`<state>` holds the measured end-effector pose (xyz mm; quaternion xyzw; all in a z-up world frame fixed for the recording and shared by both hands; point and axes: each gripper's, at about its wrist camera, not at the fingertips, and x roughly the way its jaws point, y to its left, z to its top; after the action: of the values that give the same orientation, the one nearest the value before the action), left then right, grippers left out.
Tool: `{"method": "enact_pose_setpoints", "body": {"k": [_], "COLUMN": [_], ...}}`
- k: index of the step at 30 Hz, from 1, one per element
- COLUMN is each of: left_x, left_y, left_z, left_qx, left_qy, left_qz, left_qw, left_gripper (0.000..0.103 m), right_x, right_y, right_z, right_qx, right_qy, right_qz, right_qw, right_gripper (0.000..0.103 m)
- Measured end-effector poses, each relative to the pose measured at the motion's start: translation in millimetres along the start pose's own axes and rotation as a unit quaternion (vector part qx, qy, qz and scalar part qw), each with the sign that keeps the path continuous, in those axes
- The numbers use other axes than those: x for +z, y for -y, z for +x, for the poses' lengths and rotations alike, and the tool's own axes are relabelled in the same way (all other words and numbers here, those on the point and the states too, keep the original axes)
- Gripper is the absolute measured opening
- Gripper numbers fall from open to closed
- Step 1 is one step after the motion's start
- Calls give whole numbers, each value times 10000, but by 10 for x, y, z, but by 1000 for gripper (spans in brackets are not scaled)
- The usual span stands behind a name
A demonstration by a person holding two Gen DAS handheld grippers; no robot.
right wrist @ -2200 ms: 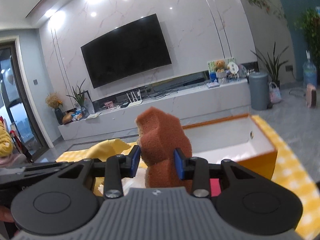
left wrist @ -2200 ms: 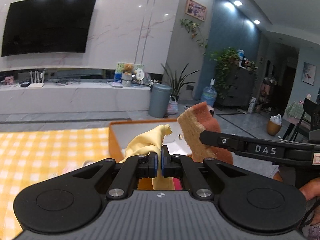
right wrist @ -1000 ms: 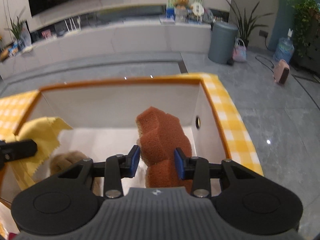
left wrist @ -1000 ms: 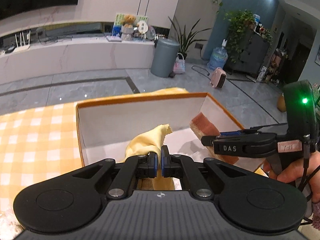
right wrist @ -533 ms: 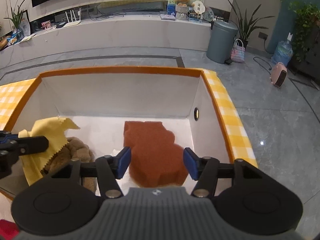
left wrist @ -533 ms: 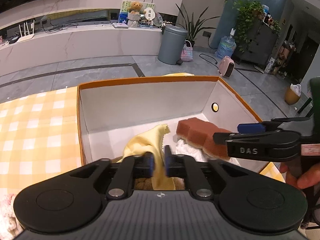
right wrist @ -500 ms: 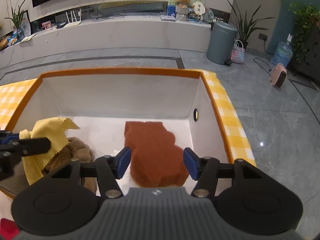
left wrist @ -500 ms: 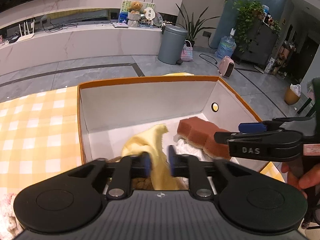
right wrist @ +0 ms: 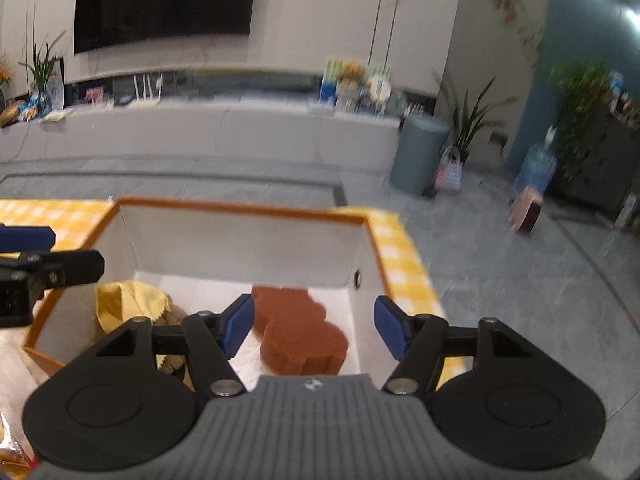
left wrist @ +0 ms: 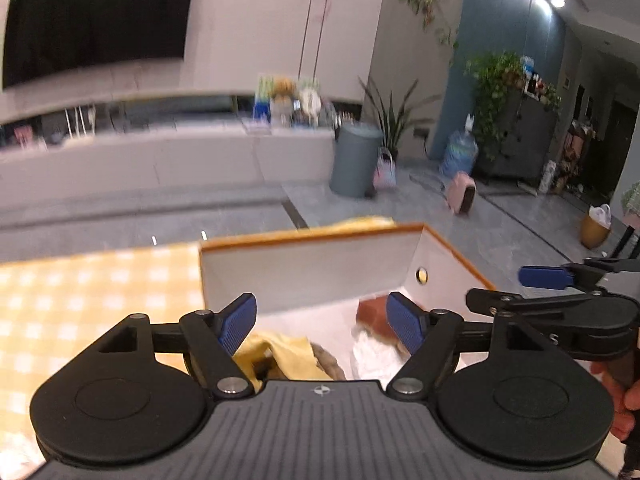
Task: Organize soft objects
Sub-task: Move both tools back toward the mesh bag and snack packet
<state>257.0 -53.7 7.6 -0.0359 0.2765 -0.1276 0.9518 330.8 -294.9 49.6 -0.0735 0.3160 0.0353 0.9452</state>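
Observation:
An orange-rimmed white box [right wrist: 248,244] stands on the yellow checked tablecloth [left wrist: 80,304]. A brown sponge [right wrist: 298,330] lies flat on its floor at the right. A yellow cloth [right wrist: 128,304] lies at the left over a brown plush item [right wrist: 174,322]. The left wrist view also shows the cloth [left wrist: 286,354], the sponge [left wrist: 374,314] and something white [left wrist: 376,354]. My left gripper [left wrist: 324,322] is open and empty above the box's near edge. My right gripper [right wrist: 314,326] is open and empty above the sponge.
The box [left wrist: 312,256] sits at the table's right end, with grey floor [right wrist: 520,280] beyond. A packet [right wrist: 12,454] lies at the near left. A grey bin [right wrist: 420,152] and a long white TV bench [right wrist: 200,128] stand far behind.
Both grippers opened wide and pulled back and up from the box. The yellow cloth dropped from the left gripper onto the plush item. The sponge lies released on the box floor.

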Motion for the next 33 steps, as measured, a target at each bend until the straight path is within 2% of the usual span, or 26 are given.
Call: {"method": "enact_pose_setpoints", "body": {"k": [4, 9, 16, 22, 26, 29, 31, 33], "left_x": [5, -95, -421, -794, -956, -961, -901, -861], "left_y": [67, 157, 150, -17, -114, -215, -249, -288], "left_z": [-361, -806, -1284, -1535, -1722, -1860, -1885, -1969], "left_qx": [24, 269, 733, 950, 1167, 1090, 1076, 1047], "left_qy": [445, 940, 1179, 733, 465, 151, -255, -378], "left_qz": [-19, 111, 412, 303, 169, -95, -199, -318], "left_qw": [9990, 9951, 9895, 9923, 9919, 9939, 9937, 9933], "left_gripper": [87, 87, 87, 87, 86, 86, 86, 85], "right_x": [-64, -262, -618, -914, -996, -959, -907, -899], "right_y": [-19, -120, -470, -813, -987, -1092, -1216, -1300], "right_z": [-414, -953, -1445, -1704, -1930, -2118, -2171, -2210], "right_qx": [150, 192, 617, 1037, 1300, 1494, 1732, 1893], "right_qy": [345, 781, 899, 660, 634, 712, 406, 110], "right_qz": [156, 468, 781, 1073, 1156, 986, 779, 677], "right_qw": [9992, 9957, 9910, 9866, 9827, 9813, 9810, 9795], "right_gripper": [69, 72, 74, 76, 76, 83, 86, 86]}}
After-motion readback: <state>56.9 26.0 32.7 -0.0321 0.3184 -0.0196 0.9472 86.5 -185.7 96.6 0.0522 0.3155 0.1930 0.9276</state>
